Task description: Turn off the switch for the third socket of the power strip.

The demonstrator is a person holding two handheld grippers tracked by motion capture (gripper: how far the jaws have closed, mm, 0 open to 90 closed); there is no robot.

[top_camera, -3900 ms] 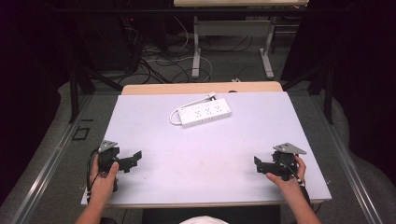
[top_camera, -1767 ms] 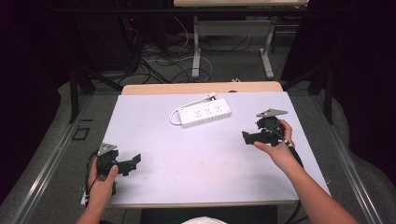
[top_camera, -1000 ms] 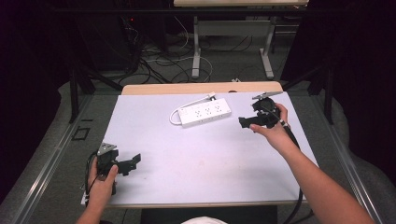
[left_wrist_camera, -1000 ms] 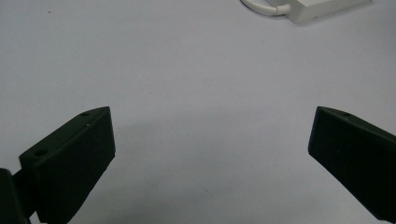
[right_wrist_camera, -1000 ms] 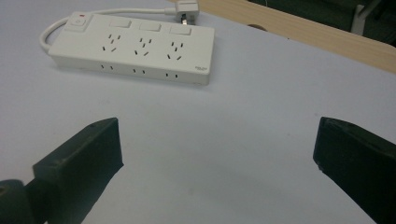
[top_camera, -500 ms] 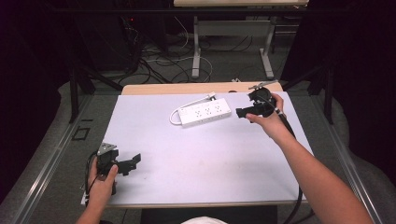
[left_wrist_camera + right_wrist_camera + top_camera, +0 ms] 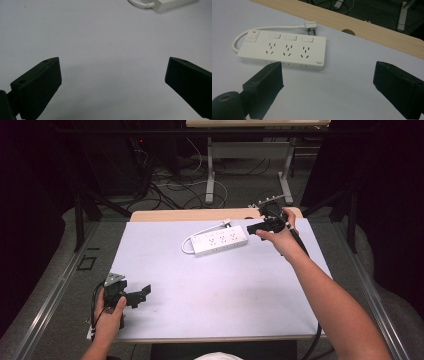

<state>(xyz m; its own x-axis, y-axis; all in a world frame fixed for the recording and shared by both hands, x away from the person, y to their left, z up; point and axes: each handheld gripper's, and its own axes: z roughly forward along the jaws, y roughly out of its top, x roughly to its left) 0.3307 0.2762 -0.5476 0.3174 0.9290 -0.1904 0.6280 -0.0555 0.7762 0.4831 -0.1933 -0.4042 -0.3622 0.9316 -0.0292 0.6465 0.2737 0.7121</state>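
Power strip (image 7: 220, 240): white, three sockets in a row, each with its own rocker switch, plus a master switch with a red mark at one end. Lies flat on the far half of the table (image 7: 225, 295), slightly slanted to the table's edges. In the right gripper view the same strip (image 7: 283, 52) sits ahead of the jaws, its near long edge partly covered by the left-hand jaw.

Cord (image 7: 262, 28): white, leaves the switch end, loops round and runs along the far side of the strip to a plug (image 7: 310, 25) lying on the table just beside the strip's far edge.

Right gripper (image 7: 255, 227): held in the person's outstretched right hand (image 7: 280, 232), near the strip's right end, not touching it. Jaws wide apart, nothing between them.

Left gripper (image 7: 142, 295): held in the left hand (image 7: 110, 312) at the near left corner of the table, well apart from the strip. Jaws spread wide, nothing held; bare table surface between them.

Table: pale lilac-white top, with a wooden strip (image 7: 367, 31) along the far edge.
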